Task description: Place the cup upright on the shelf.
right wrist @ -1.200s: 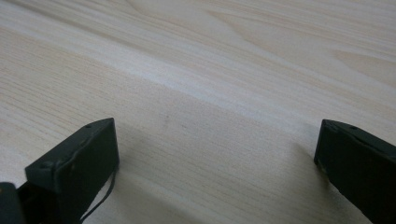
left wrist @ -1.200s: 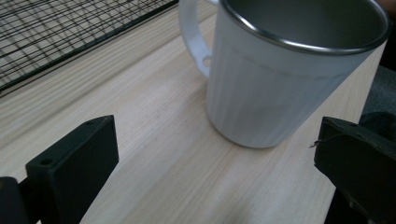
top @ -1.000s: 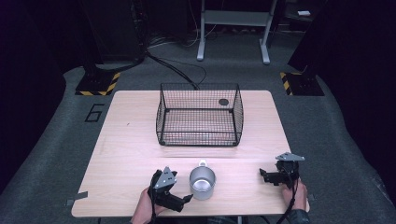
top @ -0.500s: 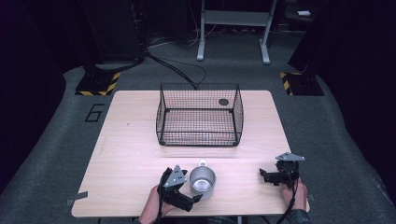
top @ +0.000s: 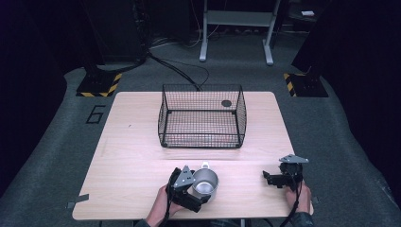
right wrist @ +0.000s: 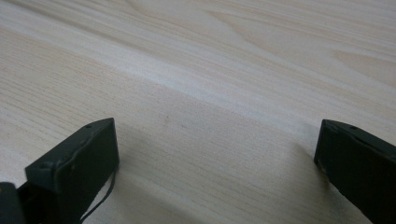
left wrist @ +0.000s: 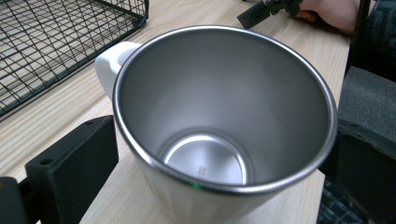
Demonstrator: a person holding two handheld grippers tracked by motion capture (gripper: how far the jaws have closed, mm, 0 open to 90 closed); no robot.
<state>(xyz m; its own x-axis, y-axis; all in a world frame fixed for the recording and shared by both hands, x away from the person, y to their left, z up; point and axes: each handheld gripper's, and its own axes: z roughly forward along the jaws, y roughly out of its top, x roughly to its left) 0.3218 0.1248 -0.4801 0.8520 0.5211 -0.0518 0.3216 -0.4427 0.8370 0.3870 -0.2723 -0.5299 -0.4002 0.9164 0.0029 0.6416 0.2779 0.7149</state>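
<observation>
A white mug with a steel lining (top: 205,182) stands upright on the wooden table (top: 132,156) near its front edge, at about 6 o'clock from the black wire basket (top: 202,116). The left gripper (top: 189,189) sits against the mug's 7 o'clock side. In the left gripper view the mug (left wrist: 224,121) stands between the two black jaws, which are spread wide on either side of it; whether they touch its wall cannot be told. Its white handle (left wrist: 112,60) points toward the basket (left wrist: 56,42). Small stamped characters at the bottom of the mug are too small to read. The right gripper (top: 276,178) rests at the table's 4 o'clock corner, jaws apart over bare wood (right wrist: 210,93). A "6" (top: 96,114) is marked on the floor left of the table.
</observation>
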